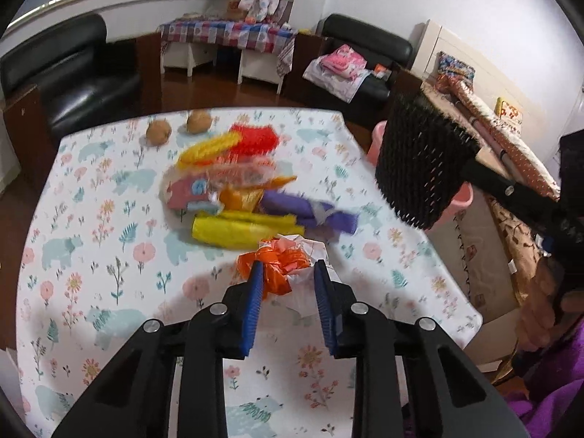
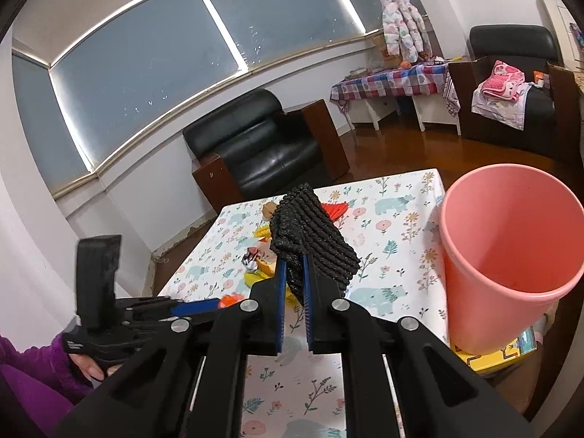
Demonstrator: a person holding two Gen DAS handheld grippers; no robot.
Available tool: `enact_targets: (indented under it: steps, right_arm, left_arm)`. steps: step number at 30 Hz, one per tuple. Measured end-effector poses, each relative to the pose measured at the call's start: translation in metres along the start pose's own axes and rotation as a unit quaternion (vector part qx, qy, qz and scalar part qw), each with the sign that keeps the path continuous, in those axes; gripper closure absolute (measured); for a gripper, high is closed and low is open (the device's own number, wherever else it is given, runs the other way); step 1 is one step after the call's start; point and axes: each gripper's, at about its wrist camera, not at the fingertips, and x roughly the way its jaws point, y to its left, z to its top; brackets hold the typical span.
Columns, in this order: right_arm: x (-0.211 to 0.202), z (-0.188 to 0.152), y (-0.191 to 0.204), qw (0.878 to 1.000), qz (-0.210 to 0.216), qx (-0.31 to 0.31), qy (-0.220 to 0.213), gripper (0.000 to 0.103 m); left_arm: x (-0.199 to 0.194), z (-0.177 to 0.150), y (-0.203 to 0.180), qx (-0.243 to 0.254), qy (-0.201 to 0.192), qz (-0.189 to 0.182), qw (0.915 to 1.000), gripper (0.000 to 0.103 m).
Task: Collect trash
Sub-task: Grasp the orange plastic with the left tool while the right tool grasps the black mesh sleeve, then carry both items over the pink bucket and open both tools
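While L tongs (image 1: 288, 273) pinch orange wrapper (image 1: 281, 259) (crumpled), R tongs (image 2: 294, 266) grip black brush (image 2: 314, 230)

Crumpled orange wrapper (image 1: 277, 262) on white paper (image 1: 310, 255) — colourful trash pile (image 1: 237, 189) beyond

Black leather armchair (image 2: 255, 146) on dark wood floor (image 2: 401, 146) beneath wide blinded windows (image 2: 146, 54).

Wrappers (image 1: 237, 197) heaped mid-table (image 1: 109, 255) — bin (image 2: 507, 255) off its right edge, armchair (image 2: 262, 146) behind.
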Motion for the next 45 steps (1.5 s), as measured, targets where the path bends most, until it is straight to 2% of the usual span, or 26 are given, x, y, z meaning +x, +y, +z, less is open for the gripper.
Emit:
enact_targets:
  steps: [5,10,17,21,25,30,36,39,41,45]
  right_arm:
    - [-0.011,0.009,-0.011,0.999,-0.022,-0.002,-0.024,0.094]
    - [-0.027,0.022,-0.037,0.996,-0.063,0.011,-0.056,0.094]
    - [-0.041,0.034,-0.092,0.987,-0.123,0.062,-0.086,0.094]
    - [-0.043,0.033,-0.122,0.981,-0.142,0.094,-0.090,0.094]
    - [-0.036,0.030,-0.149,0.976,-0.152,0.128,-0.086,0.094]
    - [-0.028,0.022,-0.171,0.972,-0.159,0.158,-0.073,0.094]
    - [-0.022,0.013,-0.184,0.966,-0.173,0.182,-0.053,0.091]
    - [-0.018,0.012,-0.186,0.964,-0.182,0.191,-0.043,0.082]
    - [-0.018,0.011,-0.185,0.964,-0.183,0.190,-0.042,0.071]
    - [-0.020,0.012,-0.176,0.964,-0.192,0.180,-0.042,0.069]
  left_arm:
    - [-0.011,0.022,-0.014,0.008,-0.035,-0.010,0.9993,0.076]
    - [-0.007,0.053,-0.043,0.022,-0.073,-0.040,0.9963,0.076]
    - [0.025,0.090,-0.096,0.047,-0.082,-0.085,0.9918,0.076]
    - [0.058,0.109,-0.131,0.059,-0.069,-0.111,0.9896,0.076]
    - [0.088,0.116,-0.156,0.069,-0.054,-0.123,0.9886,0.075]
    - [0.127,0.119,-0.168,0.070,-0.027,-0.113,0.9907,0.075]
    - [0.151,0.119,-0.168,0.068,-0.010,-0.110,0.9916,0.073]
    - [0.154,0.118,-0.167,0.068,-0.008,-0.111,0.9915,0.068]
    - [0.154,0.118,-0.167,0.067,-0.009,-0.113,0.9913,0.058]
    - [0.146,0.119,-0.165,0.066,-0.017,-0.116,0.9909,0.058]
